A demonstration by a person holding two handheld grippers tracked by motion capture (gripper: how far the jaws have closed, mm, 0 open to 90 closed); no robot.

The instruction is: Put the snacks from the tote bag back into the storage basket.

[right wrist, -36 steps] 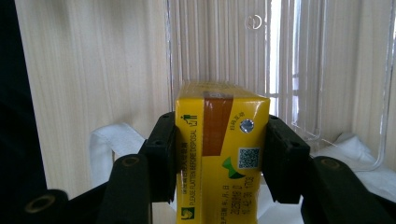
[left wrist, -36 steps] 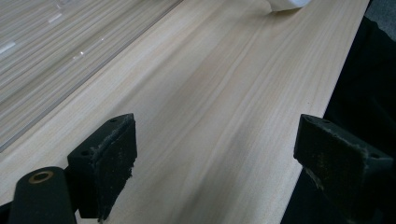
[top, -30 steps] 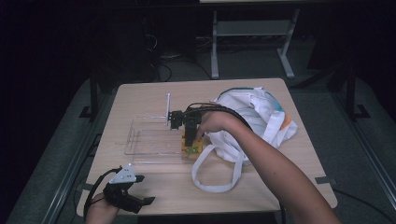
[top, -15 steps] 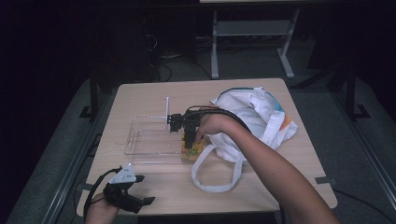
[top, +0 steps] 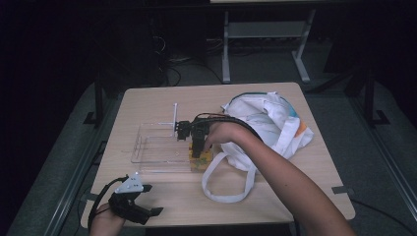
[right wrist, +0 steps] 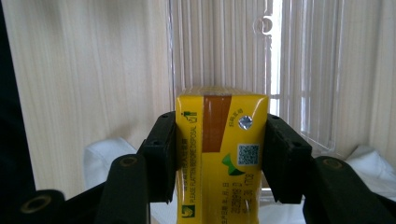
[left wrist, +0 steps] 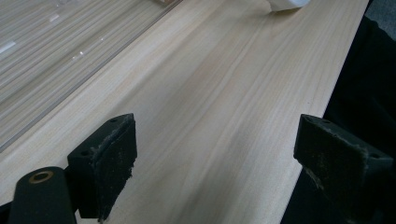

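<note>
A yellow drink carton [right wrist: 222, 158] stands upright between the two black pads of my right gripper [right wrist: 219, 135], which press on both its sides. In the high view the carton [top: 200, 161] sits at the right front corner of a clear plastic tray [top: 157, 147], with my right gripper [top: 196, 150] pointing down on it from above. My left gripper [top: 150, 215] rests at the table's front left edge. Its jaws [left wrist: 215, 123] stand wide apart over bare wood with nothing between them.
A white cloth bag [top: 265, 123] with long handles lies right of the tray, one handle looping toward the front edge. The bag's cloth [right wrist: 107, 154] shows below the carton. The tray's edge [left wrist: 70, 56] runs beyond the left gripper. Dark floor surrounds the table.
</note>
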